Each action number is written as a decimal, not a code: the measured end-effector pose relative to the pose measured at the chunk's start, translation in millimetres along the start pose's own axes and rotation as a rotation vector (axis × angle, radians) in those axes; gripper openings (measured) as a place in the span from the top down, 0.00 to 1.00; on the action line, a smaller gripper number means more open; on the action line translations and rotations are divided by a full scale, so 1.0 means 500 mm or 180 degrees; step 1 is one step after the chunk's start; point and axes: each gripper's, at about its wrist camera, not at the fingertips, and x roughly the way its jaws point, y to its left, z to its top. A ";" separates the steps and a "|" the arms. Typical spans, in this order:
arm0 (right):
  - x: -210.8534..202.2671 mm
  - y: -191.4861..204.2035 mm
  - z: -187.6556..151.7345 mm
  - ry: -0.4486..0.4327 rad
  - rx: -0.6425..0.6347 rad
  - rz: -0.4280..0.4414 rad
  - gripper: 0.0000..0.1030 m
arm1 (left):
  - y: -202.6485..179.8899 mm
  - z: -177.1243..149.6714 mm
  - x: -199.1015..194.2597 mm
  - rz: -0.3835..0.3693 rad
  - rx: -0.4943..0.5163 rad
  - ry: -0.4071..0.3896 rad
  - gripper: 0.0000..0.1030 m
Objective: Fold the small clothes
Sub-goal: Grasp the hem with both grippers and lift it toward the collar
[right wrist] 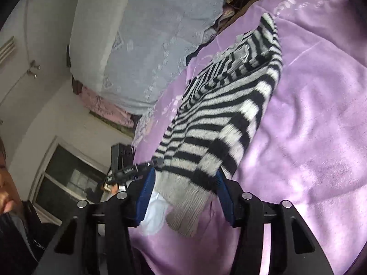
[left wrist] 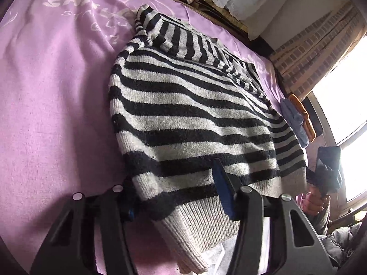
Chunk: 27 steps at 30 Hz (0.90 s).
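A bed covered by a lilac sheet (left wrist: 57, 105) with pale lettering fills both views, a lace-covered pillow (right wrist: 137, 45) at its head. A black-and-grey striped knit sweater (left wrist: 188, 105) lies on the sheet, sleeves folded in. The left hand-held gripper (left wrist: 176, 197) clamps the ribbed hem, about half open. The right hand-held gripper (right wrist: 183, 183) pinches the hem's other corner, lifted slightly.

Lit by daylight from a blown-out window (left wrist: 344, 105) at right in the left wrist view. Soft shadows across the lilac bedspread (left wrist: 57, 105). Heavy fisheye bending, dark vignetted corners. Slightly motion-blurred in the right wrist view, especially the striped sweater (right wrist: 229, 119).
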 end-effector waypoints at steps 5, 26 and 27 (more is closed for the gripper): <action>0.019 -0.016 -0.022 0.0189 -0.0065 -0.0649 0.44 | -0.001 -0.002 0.001 0.0008 0.0026 0.0024 0.46; 0.039 -0.069 -0.017 -0.0018 0.0069 -0.0682 0.78 | 0.010 -0.002 -0.002 -0.0057 -0.0042 0.0022 0.82; 0.037 -0.069 -0.017 -0.0021 0.0074 -0.0677 0.79 | 0.019 0.000 -0.004 -0.0083 -0.0101 0.0013 0.87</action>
